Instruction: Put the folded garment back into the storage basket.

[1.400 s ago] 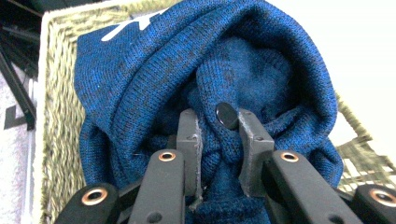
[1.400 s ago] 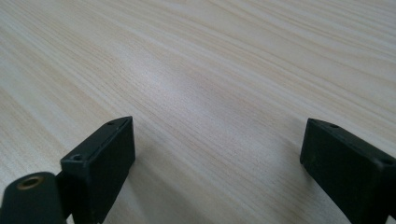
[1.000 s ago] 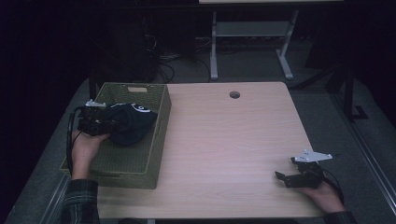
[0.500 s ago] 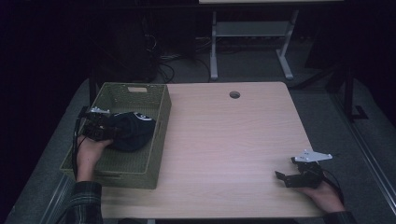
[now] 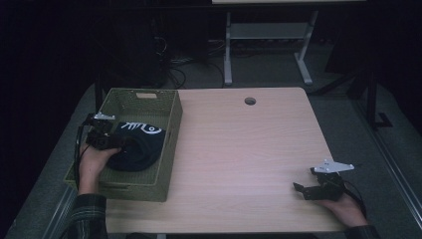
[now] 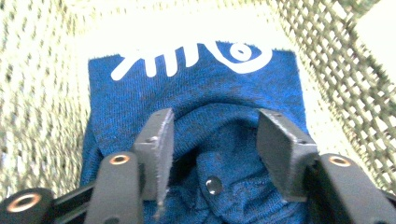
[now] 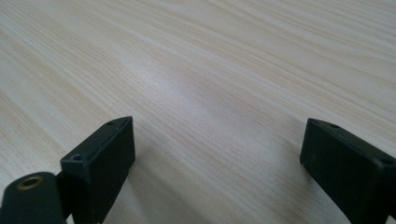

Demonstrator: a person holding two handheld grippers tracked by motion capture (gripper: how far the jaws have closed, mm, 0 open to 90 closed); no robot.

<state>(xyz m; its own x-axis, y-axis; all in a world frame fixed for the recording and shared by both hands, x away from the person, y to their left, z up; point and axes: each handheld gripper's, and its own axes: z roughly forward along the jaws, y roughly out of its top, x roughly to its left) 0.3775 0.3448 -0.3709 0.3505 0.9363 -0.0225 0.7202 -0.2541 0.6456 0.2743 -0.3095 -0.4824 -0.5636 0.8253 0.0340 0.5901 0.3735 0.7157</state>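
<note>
Left gripper [image 6: 212, 140] wide over blue garment [image 6: 196, 116] in green basket [image 5: 169, 144], frame left; right gripper [image 7: 219, 158] wide, lower right.

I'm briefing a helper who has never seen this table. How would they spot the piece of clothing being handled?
Start at the light wooden table and find the olive woven basket on its left side. Inside lies a folded dark blue garment, just in front of the open left gripper. Its white fish-skeleton print marks it, and it is the one item in the basket.
</note>
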